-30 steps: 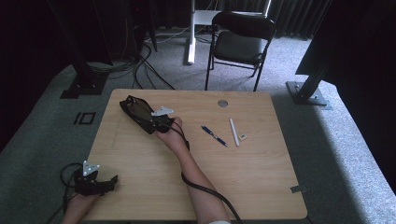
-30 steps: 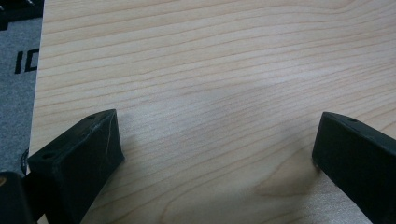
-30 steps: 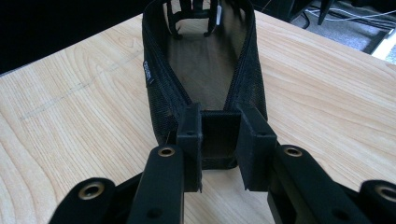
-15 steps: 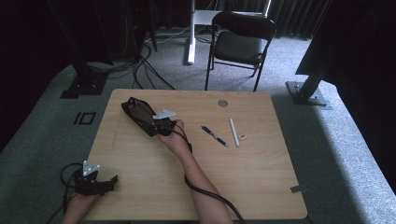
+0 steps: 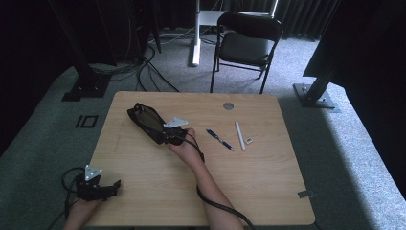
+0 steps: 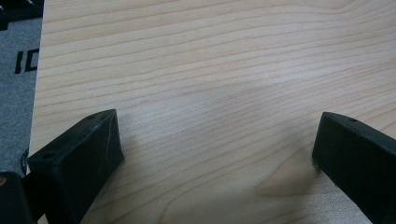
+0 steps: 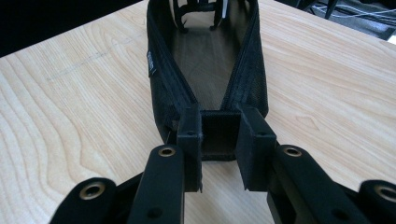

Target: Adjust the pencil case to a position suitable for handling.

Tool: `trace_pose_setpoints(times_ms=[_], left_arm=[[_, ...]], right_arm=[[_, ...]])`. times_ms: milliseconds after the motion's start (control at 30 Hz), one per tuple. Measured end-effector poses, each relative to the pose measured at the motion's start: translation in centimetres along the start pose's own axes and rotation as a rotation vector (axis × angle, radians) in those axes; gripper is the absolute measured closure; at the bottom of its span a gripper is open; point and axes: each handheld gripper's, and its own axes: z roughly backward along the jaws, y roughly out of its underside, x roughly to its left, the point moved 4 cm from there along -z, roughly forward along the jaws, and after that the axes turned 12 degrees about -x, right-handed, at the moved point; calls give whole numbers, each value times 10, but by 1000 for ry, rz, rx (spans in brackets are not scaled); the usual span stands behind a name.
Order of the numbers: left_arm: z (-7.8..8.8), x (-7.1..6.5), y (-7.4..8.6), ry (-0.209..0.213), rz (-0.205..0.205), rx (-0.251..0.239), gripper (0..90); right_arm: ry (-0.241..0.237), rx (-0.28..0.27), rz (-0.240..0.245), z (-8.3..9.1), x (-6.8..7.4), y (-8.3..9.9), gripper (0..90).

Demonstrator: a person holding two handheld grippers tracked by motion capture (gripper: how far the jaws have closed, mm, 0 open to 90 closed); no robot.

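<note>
A black mesh pouch (image 5: pixel 146 120) lies on the far left part of the wooden table (image 5: pixel 268 191), and its near end is pinched between the jaws of the right gripper (image 7: pixel 219 140), which are closed on it. In the right gripper view the pouch (image 7: pixel 205 70) is seen lengthwise with its zip mouth spread open; the inside looks empty as far as the mesh floor can be made out, though its far end is too dark to be sure of.

To the right of the hand, apart from the pouch, a blue pen (image 5: pixel 219 139), a white stick-shaped thing (image 5: pixel 239 135) and a small white piece (image 5: pixel 248 141) just beside it are laid out on the bare wood. None of them has been put into the pouch, so the work is judged to be at an early stage: the pouch is gripped and its mouth stands open, while the loading of the loose things, and presumably the closing of the zip, is left to be done.

The left gripper (image 5: pixel 98 187) is held at the near left edge of the table, well apart from everything else. In the left gripper view its jaws are spread wide over plain wood, with nothing between them. A round grommet (image 5: pixel 228 105) is set into the table's far edge, and a folding chair (image 5: pixel 246 40) stands beyond on the carpet.
</note>
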Motion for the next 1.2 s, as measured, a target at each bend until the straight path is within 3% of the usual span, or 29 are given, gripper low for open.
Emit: trace_pose_setpoints(times_ms=[1200], left_arm=[[0,0,0,0,-1,1,17]], right_arm=[[-8,-12,17,73,-7,23,734]])
